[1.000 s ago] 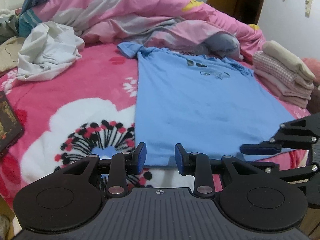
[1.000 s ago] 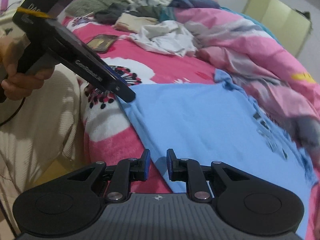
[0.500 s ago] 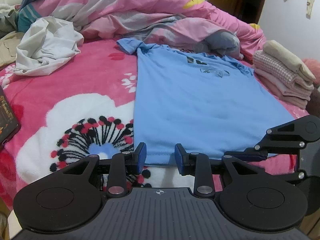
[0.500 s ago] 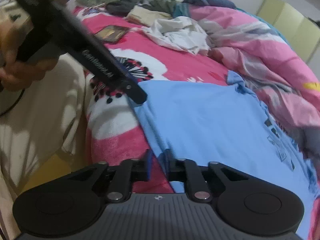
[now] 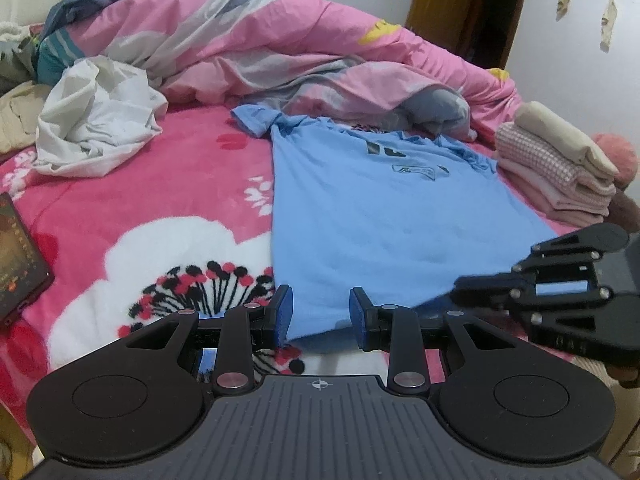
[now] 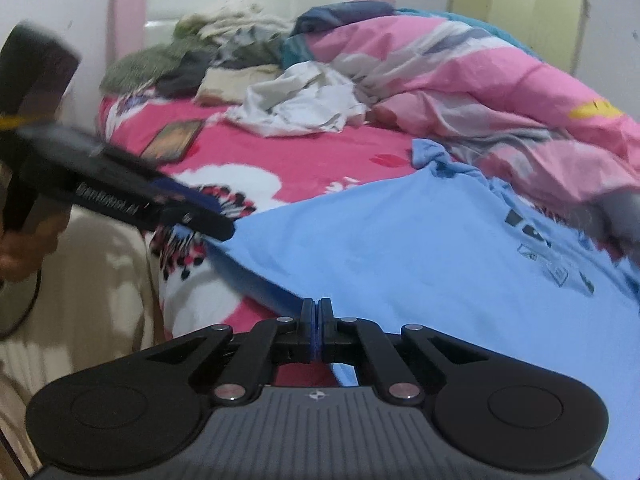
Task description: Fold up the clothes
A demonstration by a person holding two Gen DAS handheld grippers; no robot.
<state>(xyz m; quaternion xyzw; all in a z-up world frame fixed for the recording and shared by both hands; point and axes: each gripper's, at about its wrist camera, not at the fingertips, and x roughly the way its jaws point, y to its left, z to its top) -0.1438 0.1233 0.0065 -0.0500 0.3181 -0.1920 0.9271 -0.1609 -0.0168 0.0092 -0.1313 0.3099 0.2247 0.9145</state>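
A light blue T-shirt [image 5: 384, 216] lies flat on the pink flowered bed, collar towards the far quilt; it also shows in the right wrist view [image 6: 420, 248]. My left gripper [image 5: 320, 314] is open, its blue pads straddling the shirt's near left hem corner, which lies between them. My right gripper [image 6: 317, 316] is shut on the shirt's near hem at the right corner; it shows in the left wrist view [image 5: 476, 294] at the right. The left gripper appears in the right wrist view [image 6: 208, 220] at the shirt's left corner.
A crumpled white garment [image 5: 92, 120] and a pink quilt [image 5: 280, 52] lie at the back. A stack of folded clothes [image 5: 560, 164] sits at the right. A dark tablet [image 5: 16, 264] lies at the left. More unfolded clothes [image 6: 208, 64] pile by the headboard.
My right gripper has shut on the shirt's hem. My left gripper has stayed open at the left hem corner and moved slightly closer to it.
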